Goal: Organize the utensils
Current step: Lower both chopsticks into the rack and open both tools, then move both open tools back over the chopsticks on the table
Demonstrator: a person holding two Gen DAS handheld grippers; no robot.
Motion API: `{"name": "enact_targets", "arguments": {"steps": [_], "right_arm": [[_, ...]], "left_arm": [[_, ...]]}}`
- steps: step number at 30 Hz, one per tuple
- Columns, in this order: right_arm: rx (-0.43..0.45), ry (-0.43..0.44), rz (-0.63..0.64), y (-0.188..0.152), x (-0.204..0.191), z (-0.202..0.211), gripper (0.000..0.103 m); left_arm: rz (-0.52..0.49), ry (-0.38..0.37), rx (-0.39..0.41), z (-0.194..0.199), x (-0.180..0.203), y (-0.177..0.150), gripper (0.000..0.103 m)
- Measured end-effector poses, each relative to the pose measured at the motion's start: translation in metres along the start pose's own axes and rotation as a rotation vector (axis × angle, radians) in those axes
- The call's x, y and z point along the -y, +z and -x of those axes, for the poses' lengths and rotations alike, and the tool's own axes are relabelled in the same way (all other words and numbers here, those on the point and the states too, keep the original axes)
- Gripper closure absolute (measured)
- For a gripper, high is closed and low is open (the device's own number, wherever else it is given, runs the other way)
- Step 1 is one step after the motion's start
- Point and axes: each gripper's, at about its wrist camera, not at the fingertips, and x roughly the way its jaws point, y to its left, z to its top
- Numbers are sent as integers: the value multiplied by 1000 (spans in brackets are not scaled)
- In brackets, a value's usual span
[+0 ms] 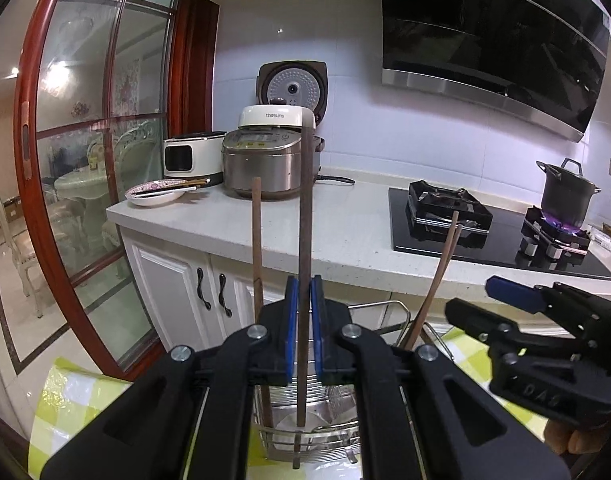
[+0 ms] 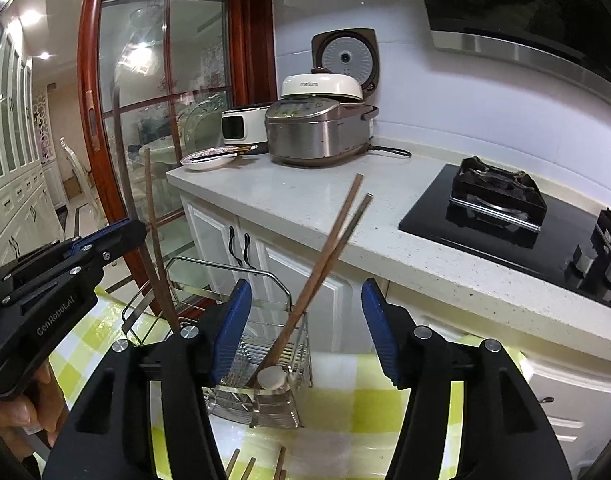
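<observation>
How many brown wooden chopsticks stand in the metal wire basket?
4 chopsticks: one in the left gripper, one upright beside it, two leaning at right; more may be hidden.

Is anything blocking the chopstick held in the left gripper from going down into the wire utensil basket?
Nothing visible does. The left gripper holds the chopstick upright with its lower end already inside the wire basket; the other chopsticks lean apart from it.
</observation>
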Motion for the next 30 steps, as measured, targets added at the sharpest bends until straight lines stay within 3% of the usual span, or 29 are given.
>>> {"name": "enact_targets", "arguments": {"steps": [11,20,23,30], "right_arm": [[-7,-19,-44,-13,18,15,42],[-60,-53,-81,-56,25,33,35],[-109,-49,-82,-83,22,37,34],[-283,-40,-122,-154,19,36,33]], "left_arm": [[8,-1,-9,15,-3,-2,92],[99,-26,0,70,-15,-29,87],[132,-53,-47,85,-13,-52,79],[131,-140,-271,83,18,-130,79]]}}
